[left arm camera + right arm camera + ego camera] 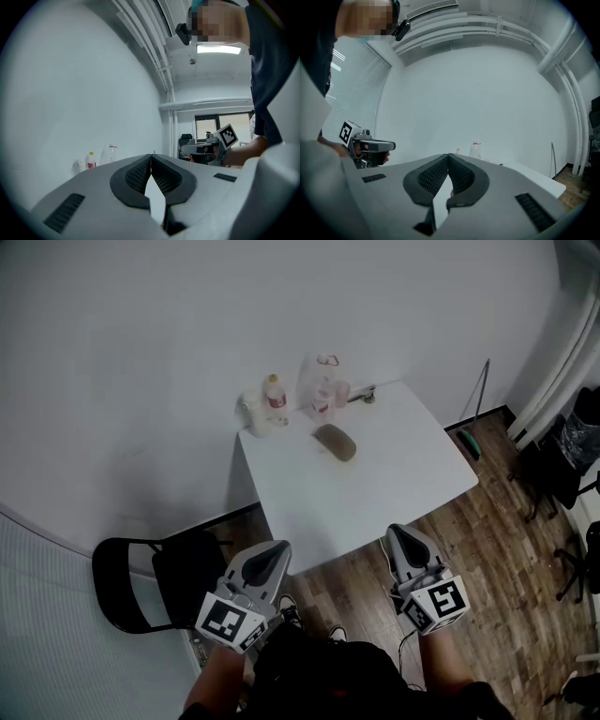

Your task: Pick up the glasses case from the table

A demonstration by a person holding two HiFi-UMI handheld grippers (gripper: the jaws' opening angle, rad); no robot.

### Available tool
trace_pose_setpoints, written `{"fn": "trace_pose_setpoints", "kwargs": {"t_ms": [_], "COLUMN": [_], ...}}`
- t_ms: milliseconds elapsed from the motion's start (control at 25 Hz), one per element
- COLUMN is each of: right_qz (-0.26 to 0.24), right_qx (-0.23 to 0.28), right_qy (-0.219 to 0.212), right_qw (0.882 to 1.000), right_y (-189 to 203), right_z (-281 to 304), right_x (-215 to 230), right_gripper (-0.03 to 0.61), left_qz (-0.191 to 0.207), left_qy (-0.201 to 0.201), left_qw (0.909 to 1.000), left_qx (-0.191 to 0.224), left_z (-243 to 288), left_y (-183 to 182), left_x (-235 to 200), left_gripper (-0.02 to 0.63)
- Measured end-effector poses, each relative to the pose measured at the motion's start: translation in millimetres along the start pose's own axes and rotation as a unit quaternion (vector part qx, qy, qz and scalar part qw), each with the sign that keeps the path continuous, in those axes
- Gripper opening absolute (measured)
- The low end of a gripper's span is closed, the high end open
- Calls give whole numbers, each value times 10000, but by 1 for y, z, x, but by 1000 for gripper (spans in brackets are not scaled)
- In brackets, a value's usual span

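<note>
Wall [141,334]: plain white, filling the upper part of the head view behind all other items.

Floor [487,540]: dark wood boards, visible to the right of and below the table.

Table [375,474]: white, rectangular, with its far edge against the wall. Its near edge lies just beyond the two claw tips.

Chair [141,582]: black, standing at the lower left, beside the table's near left corner and apart from it.

Left gripper [278,547]: held level at the lower left and pointed toward the table. In the left gripper view its jaws meet at the tips, with nothing between the ribbed black pads. It is short of the table edge and touches nothing.

Right gripper [394,532]: held level at the lower right, side by side with the left one and apart from it. In the right gripper view its jaws are likewise together at the tips and empty. It is clear of the table.

Clear bag [322,381]: upright at the far edge of the table, against the wall.

Bottle [275,399]: red label, standing left of the bag near the far left corner.

Glasses case [336,442]: brownish, oval, lying flat on the far half of the table, just in front of the bag. It is well apart from both grippers.
</note>
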State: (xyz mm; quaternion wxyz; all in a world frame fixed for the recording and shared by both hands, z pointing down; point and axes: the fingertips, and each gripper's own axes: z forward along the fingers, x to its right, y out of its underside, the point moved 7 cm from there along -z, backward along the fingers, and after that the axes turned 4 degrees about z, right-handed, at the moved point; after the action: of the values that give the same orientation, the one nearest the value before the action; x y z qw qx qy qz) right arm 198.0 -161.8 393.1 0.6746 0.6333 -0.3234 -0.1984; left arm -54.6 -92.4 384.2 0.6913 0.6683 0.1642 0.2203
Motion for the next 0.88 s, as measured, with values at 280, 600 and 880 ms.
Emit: {"fn": "trace_pose_setpoints", "kwargs": {"t_ms": [280,600,880], "right_qz": [-168,-105,-307], "right_qx": [-88,-190,-806], "right_qy": [323,576,757], "right_qw": [9993,9981,9934], "right_y": [2,10,33], "right_z": [58,152,208], "right_x": [10,9,57], "right_gripper": [20,21,23], "left_qz": [-47,-126,-317], "left_qy": [238,496,431], "left_qw": [9997,9987,9984], "left_qx": [39,-17,-202], "left_z": [32,50,58], "left_y": [9,23,47], "left_x": [-72,-160,-188], "left_gripper": [20,20,21]}}
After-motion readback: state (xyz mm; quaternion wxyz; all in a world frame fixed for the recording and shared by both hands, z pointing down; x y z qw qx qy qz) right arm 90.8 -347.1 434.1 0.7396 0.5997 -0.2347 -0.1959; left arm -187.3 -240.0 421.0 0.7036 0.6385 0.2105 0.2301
